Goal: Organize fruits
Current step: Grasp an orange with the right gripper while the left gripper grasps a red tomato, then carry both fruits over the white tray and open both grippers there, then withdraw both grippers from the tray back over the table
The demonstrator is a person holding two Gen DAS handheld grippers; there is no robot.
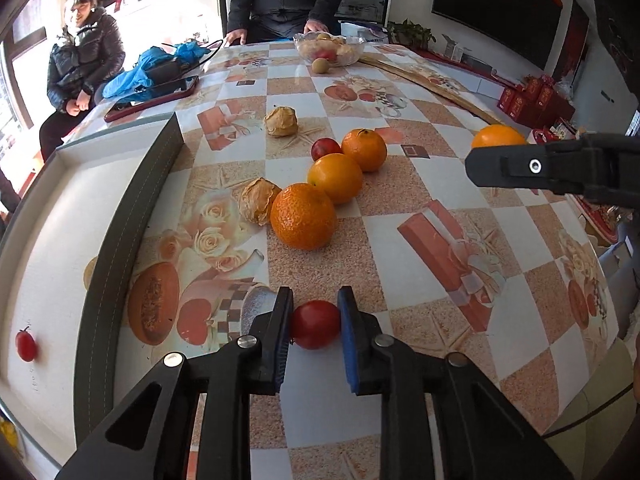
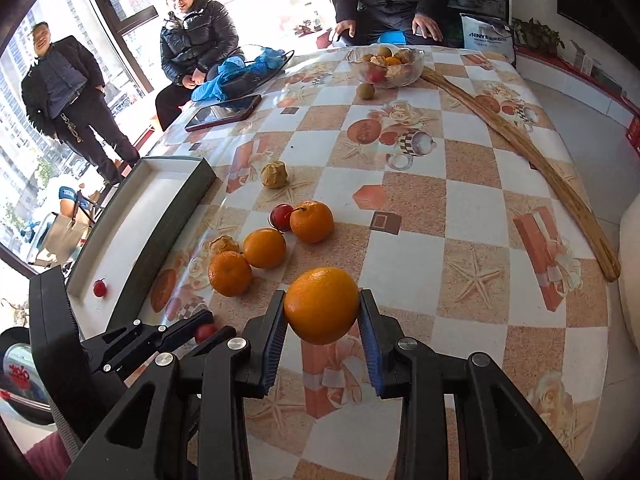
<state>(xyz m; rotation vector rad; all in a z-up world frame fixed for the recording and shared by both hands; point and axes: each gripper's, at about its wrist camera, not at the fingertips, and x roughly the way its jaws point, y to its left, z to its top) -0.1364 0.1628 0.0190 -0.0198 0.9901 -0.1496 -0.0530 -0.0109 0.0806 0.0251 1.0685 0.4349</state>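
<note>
Two grippers were loaded: the left gripper (image 1: 314,330) pinched a small red fruit (image 1: 315,329) between its pads, just beside the tray (image 1: 132,216); the right gripper (image 2: 323,312) clamped an orange (image 2: 322,305), farther from the tray. Three oranges (image 1: 335,178) and another red fruit (image 1: 325,148) sat in a row near the tray wall, two papery husked fruits (image 1: 259,200) alongside. One red fruit (image 1: 26,345) lay inside the tray.

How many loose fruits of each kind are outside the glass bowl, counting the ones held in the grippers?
Oranges: 4
Small red fruits: 3
Papery husked fruits: 2
Small brown fruit: 1
Total: 10
</note>
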